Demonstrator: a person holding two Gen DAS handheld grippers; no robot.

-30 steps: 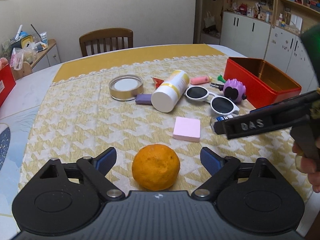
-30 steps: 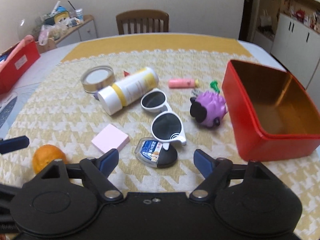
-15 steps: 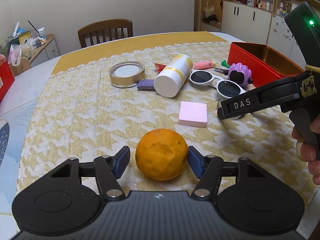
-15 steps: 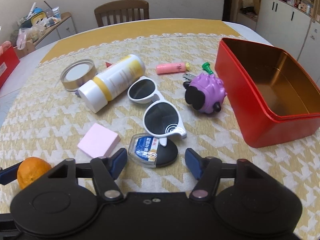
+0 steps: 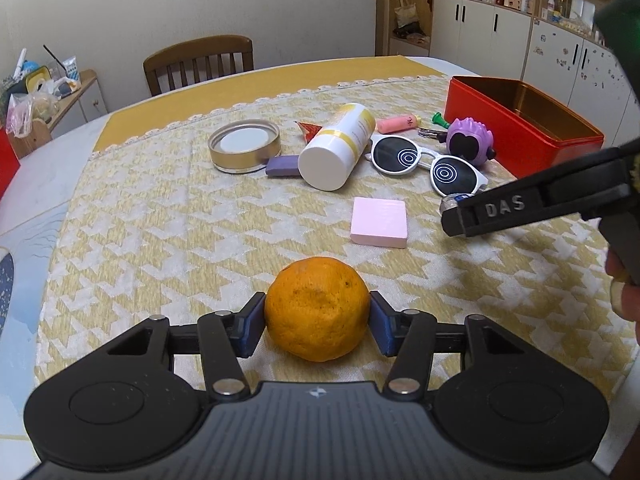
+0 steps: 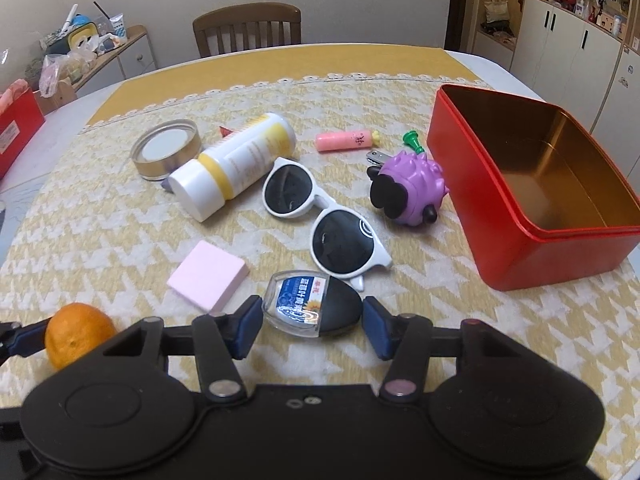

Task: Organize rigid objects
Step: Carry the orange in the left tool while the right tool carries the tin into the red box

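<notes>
Left tongs [image 5: 317, 325]: blue pads set against both flanks of a mandarin orange [image 5: 317, 308], which sits on the yellow-and-white houndstooth cloth [image 5: 168, 216] at the near edge of the worktop [image 5: 28, 184]; the jaws are closing, and the pads press on the fruit's sides.

Right tongs [image 6: 312, 330]: jaws closing around a small flat container [image 6: 312, 307] with a clear, blue-labelled half and a black half, lying on the cloth. The pads stand just beside its two ends; whether they press on it cannot be told, as a thin gap seems to remain at each side. In the left wrist view the right tongs enter from the right as a black finger marked "DAS", with part of a person's hand [image 5: 624, 300] behind.

Other things on the cloth: a pink square pad [image 6: 207, 276] just left of the container; white-framed sunglasses [image 6: 320, 220] beyond it, one corner touching or overlapping the container's far edge; a white-and-yellow bottle [image 6: 232, 166] on its side; a round gold tin lid [image 6: 167, 154] beside the bottle; a purple spiky toy [image 6: 410, 194]; a pink tube [image 6: 346, 141]; a green peg [image 6: 414, 141]. An open red tin box [image 6: 520, 248] with a gold interior stands at the right, near the toy. A wooden chair [image 6: 247, 28] stands at the far side.
</notes>
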